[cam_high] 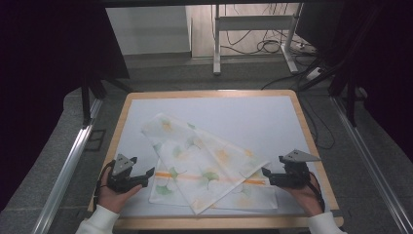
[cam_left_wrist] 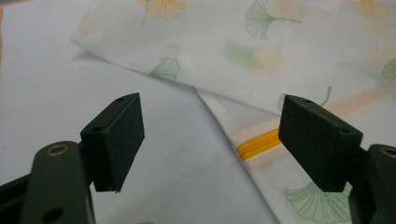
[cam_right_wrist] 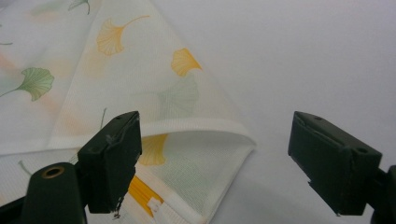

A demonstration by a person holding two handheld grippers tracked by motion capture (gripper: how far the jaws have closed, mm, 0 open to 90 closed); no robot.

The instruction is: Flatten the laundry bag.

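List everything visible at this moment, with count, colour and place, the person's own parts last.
cloth: one, white with green and orange ginkgo leaves and an orange stripe, partly folded at table centre
table: one, white top with wooden rim
metal stand: one, white, on the floor beyond the table
cables: several, black, on the floor by the stand
left tongs: black, open, at the cloth's left edge
right tongs: black, open, at the cloth's right corner
hands: two, white sleeves

The high view looks forward and down from above; both gripper views look close along their jaws, apparently sharing the cloth (cam_high: 204,161).
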